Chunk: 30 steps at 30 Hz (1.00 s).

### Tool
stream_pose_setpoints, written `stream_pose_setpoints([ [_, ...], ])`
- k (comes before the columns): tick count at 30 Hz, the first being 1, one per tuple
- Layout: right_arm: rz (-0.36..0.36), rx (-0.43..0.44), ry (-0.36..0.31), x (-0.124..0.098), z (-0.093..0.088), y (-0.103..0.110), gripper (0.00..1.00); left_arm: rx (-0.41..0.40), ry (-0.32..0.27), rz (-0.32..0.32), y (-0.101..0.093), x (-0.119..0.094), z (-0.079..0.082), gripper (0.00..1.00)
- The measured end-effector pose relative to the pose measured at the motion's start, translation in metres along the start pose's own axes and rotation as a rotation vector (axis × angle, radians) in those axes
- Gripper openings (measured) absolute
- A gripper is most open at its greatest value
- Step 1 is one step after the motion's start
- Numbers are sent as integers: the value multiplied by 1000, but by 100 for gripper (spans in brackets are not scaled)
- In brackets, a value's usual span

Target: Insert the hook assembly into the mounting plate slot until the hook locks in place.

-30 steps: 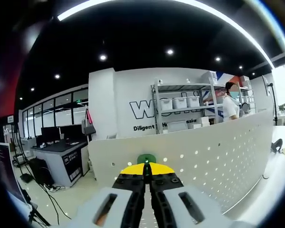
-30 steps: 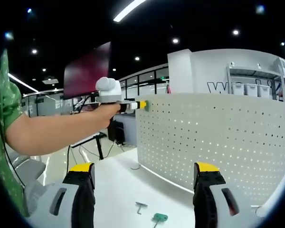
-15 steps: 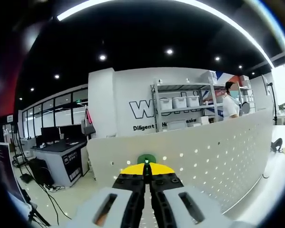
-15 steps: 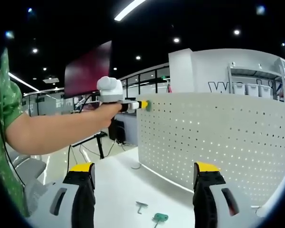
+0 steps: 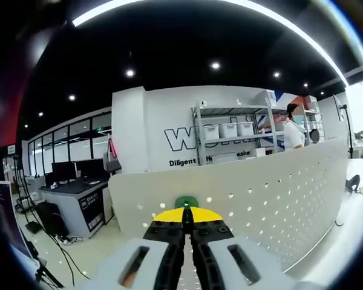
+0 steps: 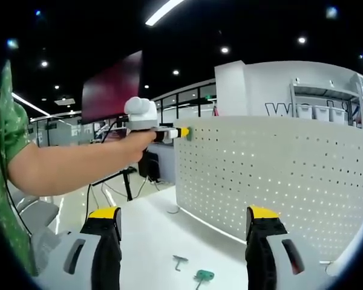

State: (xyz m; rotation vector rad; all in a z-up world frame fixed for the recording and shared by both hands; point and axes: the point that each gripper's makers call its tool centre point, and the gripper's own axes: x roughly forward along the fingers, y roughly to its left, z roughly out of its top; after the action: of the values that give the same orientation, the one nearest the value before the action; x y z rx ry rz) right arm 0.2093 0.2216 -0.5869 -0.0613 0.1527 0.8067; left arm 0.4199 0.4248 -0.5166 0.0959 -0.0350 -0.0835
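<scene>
A: Forearm (image 6: pixel 72 166) enters the right gripper view from the left, bare below a green sleeve (image 6: pixel 6 139), reaching across to the left gripper (image 6: pixel 183 133). What does that tool hold?

B: A green hook (image 6: pixel 188 132), pinched at its yellow tips, pressed against the upper left corner of the white perforated mounting plate (image 6: pixel 278 175). The plate stands upright on the white table (image 6: pixel 163 241).

A: And from the tool's own camera?

B: In the left gripper view the left gripper (image 5: pixel 186 214) has its jaws closed together, the green hook (image 5: pixel 186 202) sticking up just past the yellow tips and touching the pegboard plate (image 5: pixel 260 199) near its top edge. Whether the hook sits inside a slot, I cannot tell.

A: Right side?

B: The right gripper (image 6: pixel 184 226) hangs over the table with its jaws spread wide, nothing between them. Between the jaws, lower down on the table, lie a small grey hook piece (image 6: pixel 179 262) and a second green hook (image 6: pixel 203 277), near each other, both apart from the plate.

A: Background, far right?

B: Shelving with white bins (image 5: pixel 230 130) against a lettered wall; a person (image 5: pixel 293 130) stands beside it.
</scene>
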Motion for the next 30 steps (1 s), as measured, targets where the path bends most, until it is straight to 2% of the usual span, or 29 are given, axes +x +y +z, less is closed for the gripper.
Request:
stream_pose_setpoints([
  [18,0,-1,10,-3,-3,0,86,8,10,-5,-1,6,-2,3],
  [30,-2,1,8,-3,-3,-1,86,21,6,22,-4,6,-6,3],
])
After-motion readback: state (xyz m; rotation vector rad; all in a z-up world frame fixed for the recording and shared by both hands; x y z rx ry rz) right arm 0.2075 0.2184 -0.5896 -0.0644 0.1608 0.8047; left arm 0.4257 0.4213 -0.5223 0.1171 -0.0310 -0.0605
